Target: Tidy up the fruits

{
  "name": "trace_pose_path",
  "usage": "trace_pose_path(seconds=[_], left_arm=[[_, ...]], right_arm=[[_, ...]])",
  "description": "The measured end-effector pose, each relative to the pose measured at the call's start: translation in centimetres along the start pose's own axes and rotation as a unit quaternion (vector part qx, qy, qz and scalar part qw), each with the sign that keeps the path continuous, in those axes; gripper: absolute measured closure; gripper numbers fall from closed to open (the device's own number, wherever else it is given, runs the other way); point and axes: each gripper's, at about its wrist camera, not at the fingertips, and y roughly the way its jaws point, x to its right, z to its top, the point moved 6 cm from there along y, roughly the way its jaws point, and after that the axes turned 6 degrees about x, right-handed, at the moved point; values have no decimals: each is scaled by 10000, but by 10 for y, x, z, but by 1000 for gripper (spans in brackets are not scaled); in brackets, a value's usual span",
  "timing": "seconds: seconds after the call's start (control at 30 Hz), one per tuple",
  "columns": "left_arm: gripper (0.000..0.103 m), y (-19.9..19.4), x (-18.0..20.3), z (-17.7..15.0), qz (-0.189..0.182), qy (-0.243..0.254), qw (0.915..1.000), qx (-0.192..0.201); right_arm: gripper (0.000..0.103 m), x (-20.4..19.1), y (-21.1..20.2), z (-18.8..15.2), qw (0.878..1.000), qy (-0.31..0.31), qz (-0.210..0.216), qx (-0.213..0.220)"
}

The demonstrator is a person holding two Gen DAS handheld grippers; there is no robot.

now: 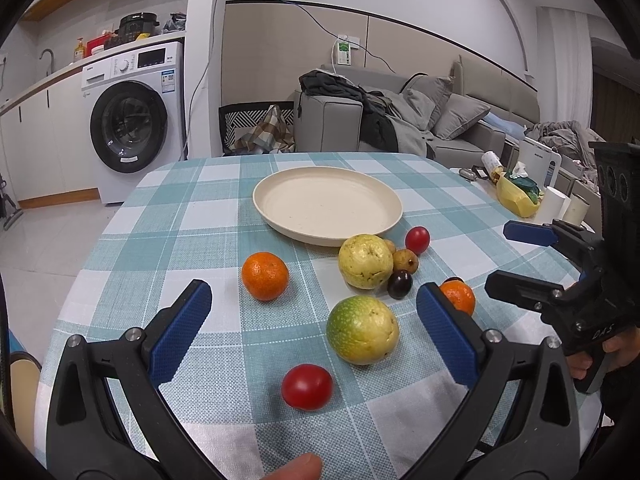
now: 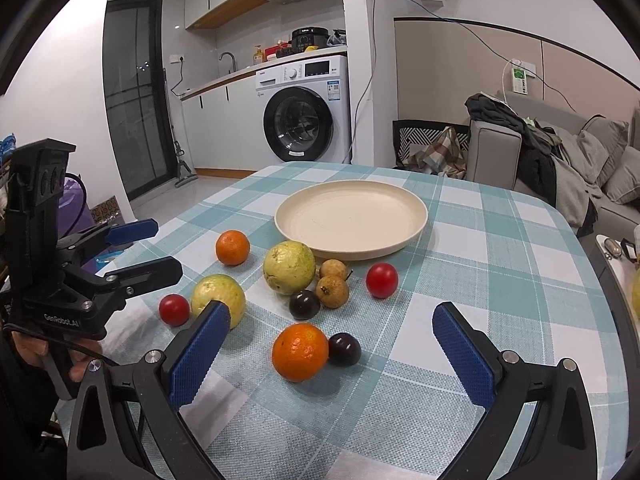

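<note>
- Cream plate (image 2: 416, 220) sits bare toward the far side of the checked tablecloth (image 2: 500, 264); nothing on it yet, so the sorting looks barely begun.
- All fruit lies loose on the cloth on the near side of the plate — a cluster, not a row.
- Yellow guava (image 2: 289, 267) lies just beside the plate rim, with two small brown fruits (image 2: 333, 290) close against it and a dark plum (image 2: 304, 304) in front of those.
- One cherry tomato (image 2: 382, 280) lies a little apart, to the right of the brown pair.
- Left gripper (image 1: 316, 316) hovers low with jaws spread wide, holding nothing. A greenish guava (image 1: 362, 330) and a second tomato (image 1: 307, 386) lie between its fingers — probably lined up for one of them.
- An orange (image 1: 265, 276) sits just ahead of its left finger, well apart from the cluster.
- Right gripper (image 2: 332, 330) is likewise splayed wide and empty, with a larger orange (image 2: 300, 352) and a second plum (image 2: 344, 349), touching each other, centred ahead of it.
- Both tools are held near the table edge and angled toward the plate, I'd guess so each takes the fruit nearest its own side.
- A fingertip (image 1: 298, 470) shows at the bottom of the left view.
</note>
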Motion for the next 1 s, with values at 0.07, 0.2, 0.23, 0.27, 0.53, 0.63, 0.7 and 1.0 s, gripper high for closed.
trace_pose_path(seconds=[0.07,0.2,0.23,0.27,0.53,0.63,0.7,1.0], left_arm=[[1,-2,0,-1,42,-31,10000,-2],[1,-4,-5,1,93,-141,9999,-15],[1,-3,-6,1,63,-168,9998,-50],[1,-2,-7,0,34,-196,9997,-116],[1,-2,-8,-2,-222,-268,9988,-339],[1,2,-9,-8,-219,-174,9978,-602],[1,3,-9,-12,-294,-116,9968,-741],[1,5,-13,-29,-496,-49,9912,-1228]], right_arm=[[0,0,3,-1,10000,-11,-51,-62],[0,0,11,-4,9995,-54,-192,-253],[0,0,12,-5,9993,-70,-213,-302],[0,-1,15,-6,9990,-100,-228,-359],[0,-2,22,-16,9972,-110,-133,-731],[2,-4,24,-20,9965,-114,-29,-827],[8,-7,24,-21,9961,-123,110,-872],[33,-19,23,-25,9943,-213,379,-973]])
